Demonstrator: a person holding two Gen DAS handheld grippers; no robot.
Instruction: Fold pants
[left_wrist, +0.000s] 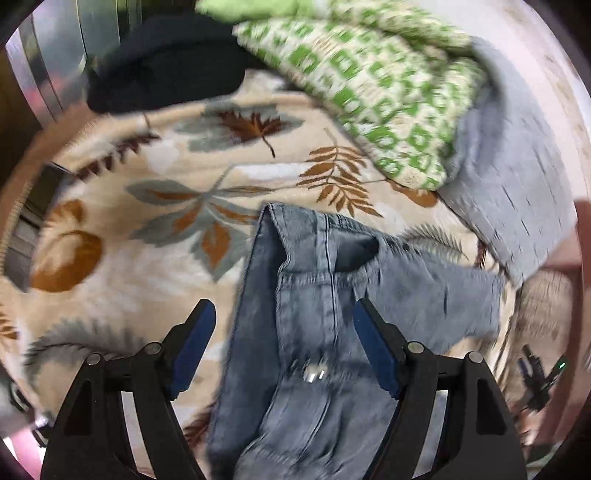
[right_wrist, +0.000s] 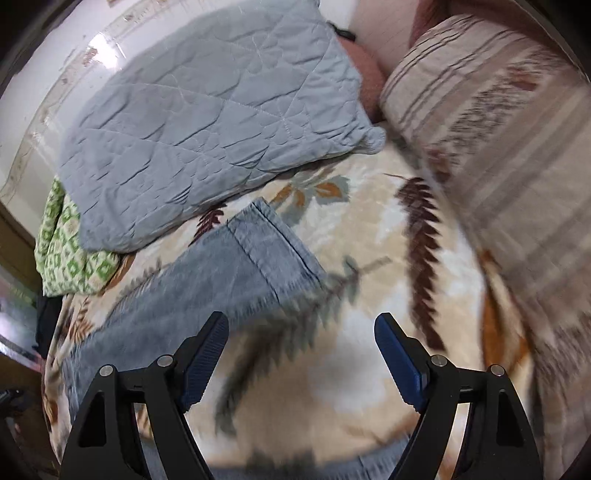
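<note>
Light blue denim pants (left_wrist: 317, 295) rumpled on a leaf-patterned blanket (left_wrist: 147, 229), left gripper (left_wrist: 284, 325) fingers spread wide above the waistband, right gripper (right_wrist: 301, 336) fingers wide beside a leg hem, grey quilt (right_wrist: 207, 122) and green patterned cloth (left_wrist: 369, 85) near.

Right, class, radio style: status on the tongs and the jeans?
Left tongs open over jeans. Right tongs open, holding nothing. Jeans unfolded on leaf-print blanket. Grey quilt nearby.
</note>
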